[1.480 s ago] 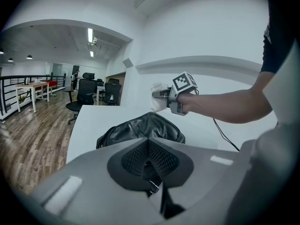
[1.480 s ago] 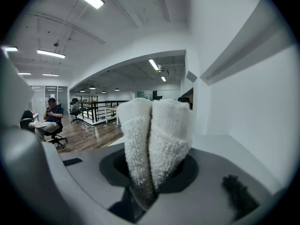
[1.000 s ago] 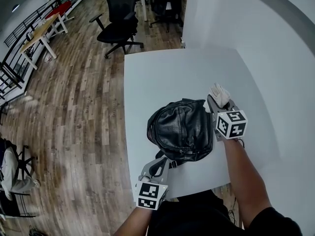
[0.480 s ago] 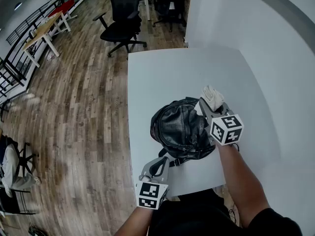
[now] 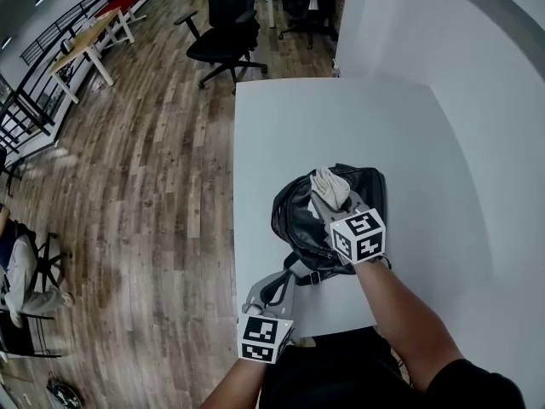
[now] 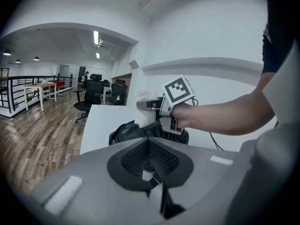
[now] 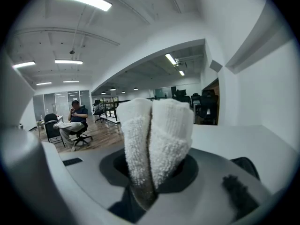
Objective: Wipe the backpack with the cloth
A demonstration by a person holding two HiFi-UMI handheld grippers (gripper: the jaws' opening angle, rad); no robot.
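A black leather backpack [image 5: 294, 216] lies on the white table [image 5: 289, 126], near its front edge. My right gripper [image 5: 328, 198] is shut on a folded white cloth [image 5: 330, 184] and holds it on the top middle of the backpack. The right gripper view shows the cloth [image 7: 157, 135] bulging out from between the jaws. My left gripper [image 5: 272, 286] sits at the backpack's near left corner, shut on a black strap [image 5: 300, 277]. In the left gripper view the strap [image 6: 157, 179] runs between the jaws, and the backpack [image 6: 124, 131] and the cloth [image 6: 144, 114] lie beyond them.
A white wall [image 5: 477, 75] runs along the table's right side. Black office chairs [image 5: 226, 37] stand on the wooden floor past the table's far end. Far to the left a person sits in a chair [image 5: 17, 271]. The table's front edge is close to my body.
My right gripper has carried the cloth leftward, from the backpack's right edge onto its top. The left gripper has stayed on the strap.
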